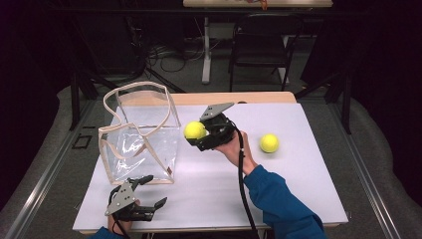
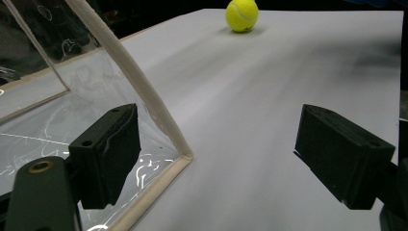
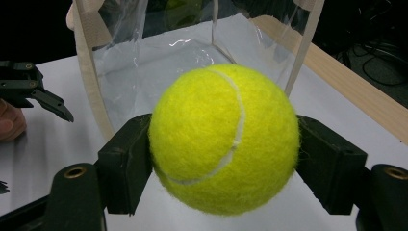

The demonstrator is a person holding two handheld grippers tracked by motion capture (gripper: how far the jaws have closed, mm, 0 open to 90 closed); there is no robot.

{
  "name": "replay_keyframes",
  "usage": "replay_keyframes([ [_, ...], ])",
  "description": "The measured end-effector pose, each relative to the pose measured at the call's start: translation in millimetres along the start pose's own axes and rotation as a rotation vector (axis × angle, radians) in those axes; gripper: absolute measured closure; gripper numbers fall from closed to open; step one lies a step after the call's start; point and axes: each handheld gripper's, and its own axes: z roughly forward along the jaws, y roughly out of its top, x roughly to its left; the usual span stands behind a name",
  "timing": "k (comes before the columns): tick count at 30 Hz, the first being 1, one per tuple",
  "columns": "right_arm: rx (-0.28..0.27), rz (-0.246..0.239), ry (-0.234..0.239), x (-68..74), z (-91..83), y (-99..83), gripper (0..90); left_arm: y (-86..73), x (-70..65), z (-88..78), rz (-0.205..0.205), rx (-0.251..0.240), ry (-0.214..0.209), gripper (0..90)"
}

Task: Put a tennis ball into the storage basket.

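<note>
— What have you got nearest to you?

— My left gripper (image 1: 148,191), low at the near edge of the white table (image 1: 298,199). Its jaws stand wide apart with nothing between them. In the left gripper view one jaw sits right at the near bottom corner of the clear bag (image 2: 57,96), against the beige trim; I cannot tell whether it touches the plastic. The other jaw hangs over bare table.

— And the bag itself?

— The clear bag (image 1: 142,137) stands upright on the left part of the table, mouth open at the top, its beige handles arching above the rim.

— Where is the ball you are working with?

— In my right gripper (image 1: 198,134), just right of the bag's upper edge and lifted off the table. The jaws are clamped on the tennis ball (image 1: 194,130), one pad pressed on each side. In the right gripper view the tennis ball (image 3: 223,139) sits squarely between the two black jaws, with the bag's clear wall just behind it.

— Anything farther off?

— A second tennis ball (image 1: 269,143) lies on the table to the right, well apart from my right hand (image 1: 234,149). Beyond the table's far edge stands a black chair (image 1: 261,45).
</note>
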Motion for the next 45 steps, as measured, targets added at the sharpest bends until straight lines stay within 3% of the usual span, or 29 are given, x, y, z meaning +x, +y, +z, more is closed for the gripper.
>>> replay_keyframes([
  [14,0.009,-0.024,-0.005,1.0,2.2,8.9,25.9,0.4,-0.3,0.0,0.001,-0.003,0.000,15.8],
  [29,-0.003,0.003,-0.015,-15.1,0.0,17.6,25.9,0.0,0.0,0.6,0.000,-0.001,-0.001,15.8],
  [45,-0.009,-0.008,-0.018,-22.6,-3.5,29.8,25.9,0.2,-0.7,0.7,0.004,-0.001,-0.006,15.8],
])
